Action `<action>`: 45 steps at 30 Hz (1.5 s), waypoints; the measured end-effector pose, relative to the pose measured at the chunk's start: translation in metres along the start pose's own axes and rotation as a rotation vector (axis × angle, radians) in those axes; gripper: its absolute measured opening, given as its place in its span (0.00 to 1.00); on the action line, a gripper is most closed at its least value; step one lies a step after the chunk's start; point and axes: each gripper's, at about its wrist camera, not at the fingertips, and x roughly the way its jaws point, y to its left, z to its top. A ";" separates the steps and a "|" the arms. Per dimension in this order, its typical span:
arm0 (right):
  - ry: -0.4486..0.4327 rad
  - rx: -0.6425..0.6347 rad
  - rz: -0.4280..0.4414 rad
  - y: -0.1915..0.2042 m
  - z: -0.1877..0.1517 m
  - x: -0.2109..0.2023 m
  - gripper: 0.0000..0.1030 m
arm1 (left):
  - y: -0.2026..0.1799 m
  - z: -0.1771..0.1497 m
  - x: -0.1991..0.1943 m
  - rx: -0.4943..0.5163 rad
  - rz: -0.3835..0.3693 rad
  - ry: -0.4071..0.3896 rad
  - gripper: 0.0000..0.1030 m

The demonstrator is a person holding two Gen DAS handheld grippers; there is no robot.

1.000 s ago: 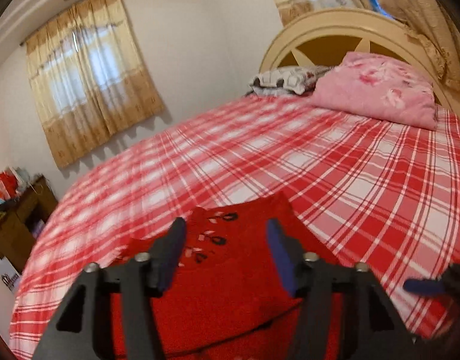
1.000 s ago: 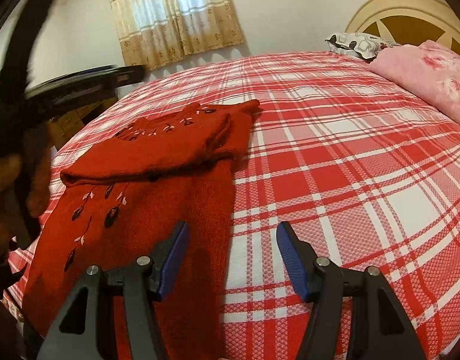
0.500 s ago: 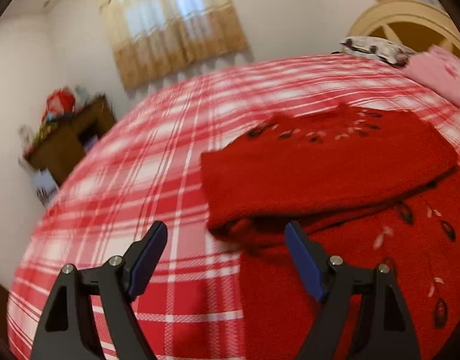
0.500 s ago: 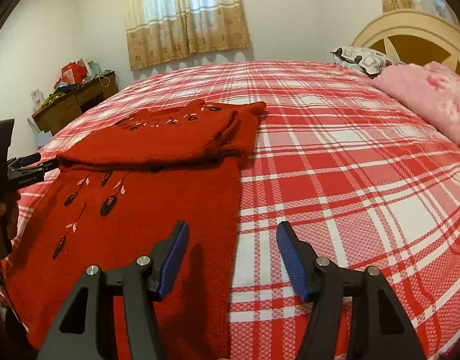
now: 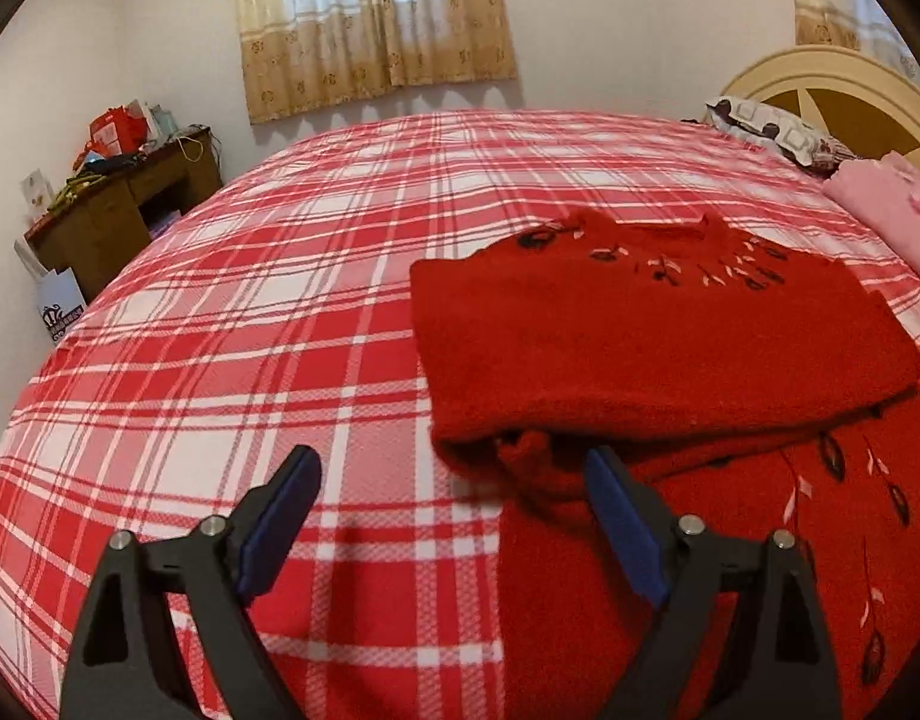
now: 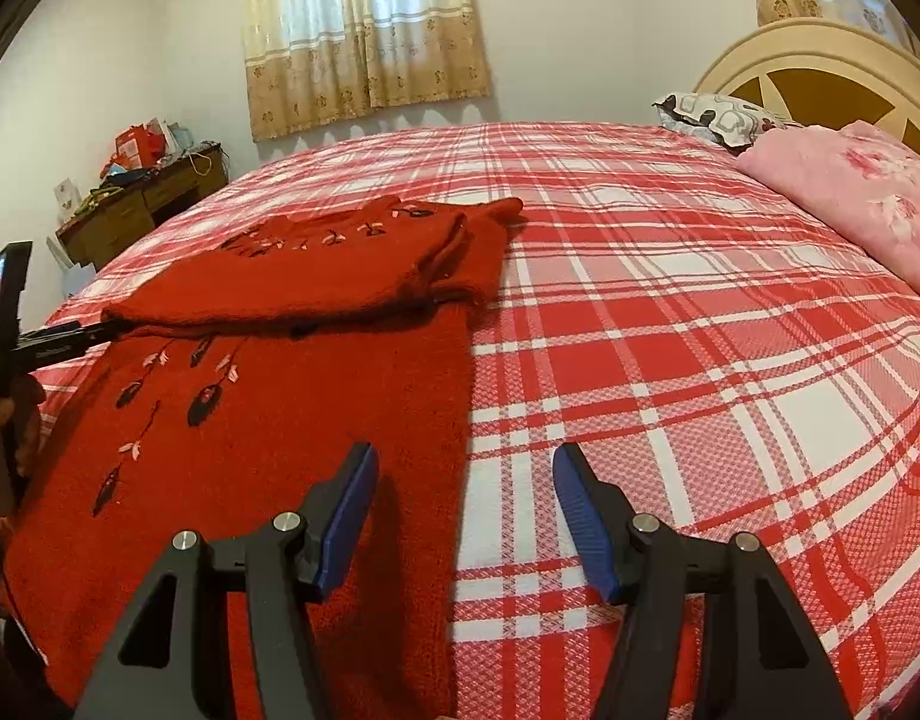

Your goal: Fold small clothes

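I have the red knitted sweater with dark leaf embroidery (image 6: pixel 291 396) flat on the red-and-white plaid bedspread (image 6: pixel 670 360), top part folded over. My left gripper (image 5: pixel 453 516), jaws just widened and empty, straddles the fold's left corner; the right gripper (image 6: pixel 466 510), parted and empty, straddles the near right edge, both placed, I judge, for the next fold. The pink floral pillow (image 6: pixel 850 192) and cluttered wooden desk (image 6: pixel 141 204) sit well apart; nothing blocks me.

A fuzzy matt knitted red sweater (image 5: pixel 658 336) lies on the bed's woven checked cloth cover (image 5: pixel 249 312); the far-left desk (image 5: pixel 117 204) is dark wood.

sweater (image 5: pixel 658 336): 1 (red) | pillows (image 6: pixel 715 114): 2 | tongs (image 6: pixel 466 510): 2
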 end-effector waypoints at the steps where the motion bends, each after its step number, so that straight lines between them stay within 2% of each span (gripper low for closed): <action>1: -0.002 -0.003 -0.004 0.001 0.000 0.000 0.60 | 0.001 0.000 0.002 -0.002 0.005 0.007 0.92; 4: -0.019 0.010 -0.004 0.000 0.007 -0.009 0.60 | 0.010 0.006 0.013 -0.059 0.007 0.042 0.92; 6: -0.027 0.026 0.008 -0.002 0.018 -0.017 0.60 | 0.013 0.010 0.020 -0.060 0.049 0.054 0.93; 9: -0.007 0.050 0.027 -0.004 0.045 -0.017 0.60 | 0.018 0.010 0.029 -0.090 0.049 0.092 0.97; 12: 0.014 0.064 0.039 -0.002 0.076 -0.005 0.59 | 0.016 0.006 0.029 -0.087 0.059 0.090 0.98; 14: 0.058 0.062 0.039 0.003 0.095 0.015 0.54 | 0.014 0.005 0.028 -0.073 0.072 0.082 0.98; 15: 0.072 0.065 0.031 0.003 0.100 0.023 0.46 | 0.013 0.004 0.027 -0.069 0.077 0.078 0.99; 16: 0.093 0.072 0.030 0.004 0.106 0.034 0.42 | 0.013 0.004 0.027 -0.067 0.079 0.076 0.99; 20: 0.175 0.084 0.045 0.010 0.112 0.072 0.39 | 0.015 0.004 0.027 -0.071 0.078 0.071 0.99; 23: 0.206 0.054 0.057 0.020 0.110 0.086 0.32 | 0.017 0.004 0.027 -0.076 0.080 0.065 1.00; 24: 0.208 0.033 0.048 0.024 0.110 0.088 0.25 | 0.017 0.004 0.027 -0.077 0.082 0.063 1.00; 25: 0.206 0.015 0.034 0.026 0.109 0.088 0.12 | 0.016 0.003 0.027 -0.076 0.083 0.060 1.00; 26: 0.207 -0.013 0.023 0.029 0.109 0.086 0.08 | 0.016 0.004 0.027 -0.075 0.084 0.059 1.00; 29: 0.147 -0.038 -0.009 0.031 0.115 0.068 0.07 | 0.016 0.003 0.027 -0.080 0.079 0.062 1.00; 32: 0.101 -0.012 -0.027 0.021 0.123 0.055 0.06 | 0.016 0.003 0.027 -0.088 0.073 0.064 1.00; 36: 0.144 -0.014 -0.088 0.013 0.117 0.069 0.06 | 0.018 0.003 0.028 -0.098 0.069 0.070 1.00; 38: 0.174 0.009 -0.078 0.008 0.109 0.080 0.06 | 0.019 0.002 0.028 -0.109 0.071 0.070 1.00; 40: 0.166 0.004 -0.108 0.005 0.103 0.083 0.06 | 0.020 0.002 0.028 -0.114 0.070 0.068 1.00; 43: 0.157 -0.001 -0.094 0.004 0.102 0.081 0.06 | 0.022 0.001 0.028 -0.128 0.065 0.068 1.00; 45: 0.152 -0.031 -0.121 0.008 0.103 0.079 0.06 | 0.023 0.001 0.028 -0.129 0.059 0.070 1.00</action>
